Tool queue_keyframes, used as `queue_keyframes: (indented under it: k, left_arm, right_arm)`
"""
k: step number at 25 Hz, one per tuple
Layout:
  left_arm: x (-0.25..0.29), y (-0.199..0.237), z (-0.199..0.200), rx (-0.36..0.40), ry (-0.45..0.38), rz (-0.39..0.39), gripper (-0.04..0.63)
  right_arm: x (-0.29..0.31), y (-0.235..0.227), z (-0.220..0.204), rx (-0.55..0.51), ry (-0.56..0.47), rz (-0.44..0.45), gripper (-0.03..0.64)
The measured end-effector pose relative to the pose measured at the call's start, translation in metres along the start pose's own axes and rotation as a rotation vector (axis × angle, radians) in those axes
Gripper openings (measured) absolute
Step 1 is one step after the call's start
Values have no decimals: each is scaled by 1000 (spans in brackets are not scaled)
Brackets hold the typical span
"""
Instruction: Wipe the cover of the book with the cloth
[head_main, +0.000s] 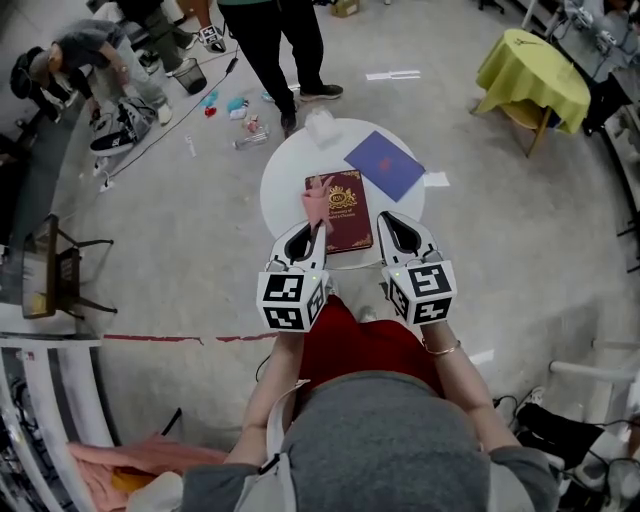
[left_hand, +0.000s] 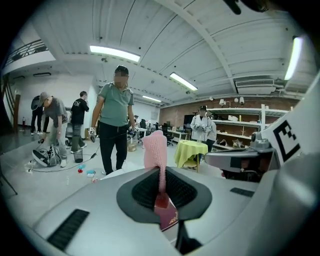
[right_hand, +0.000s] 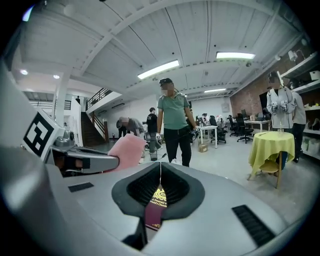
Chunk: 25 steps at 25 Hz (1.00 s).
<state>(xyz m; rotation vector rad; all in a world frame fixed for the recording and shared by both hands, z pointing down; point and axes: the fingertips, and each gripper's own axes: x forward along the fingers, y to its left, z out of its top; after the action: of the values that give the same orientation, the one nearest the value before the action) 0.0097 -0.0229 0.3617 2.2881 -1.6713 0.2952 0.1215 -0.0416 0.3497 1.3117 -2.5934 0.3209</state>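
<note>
At table (head_main: 283, 185) near edge: book (head_main: 343, 210) shut | your left gripper (left_hand: 161, 182) clamps cloth (left_hand: 154, 150) by its left edge | right gripper (right_hand: 160, 175) closed, empty | wipe seems hardly started, cover left to do.

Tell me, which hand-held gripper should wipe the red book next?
Left. The left hand-held gripper is shut on the pink cloth, which is over the book. The right hand-held gripper is shut with nothing in it.

Left tongs (head_main: 311, 230) clamped on cloth (head_main: 318, 199); right tongs (head_main: 393, 224) closed
</note>
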Motion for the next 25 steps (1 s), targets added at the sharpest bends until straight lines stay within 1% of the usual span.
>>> queue_keyframes:
  k: [4,9,14,25]
  left_arm:
    - [-5,-2,14,38,-47,10,32]
    - [-9,-3,25,77,-93,21,32]
    - [-15,-5,35,89,-123,26,32]
    - [-21,-6,45,95,-162,32,32]
  right_arm:
    - [-9,-6,15,11,-55,-10,28]
    - [-18,-9,31,-6,-122,-26,28]
    - [-26,-8,42,-31,-157,-25,28]
    - [-32,-5,51,-46,-199,9,28]
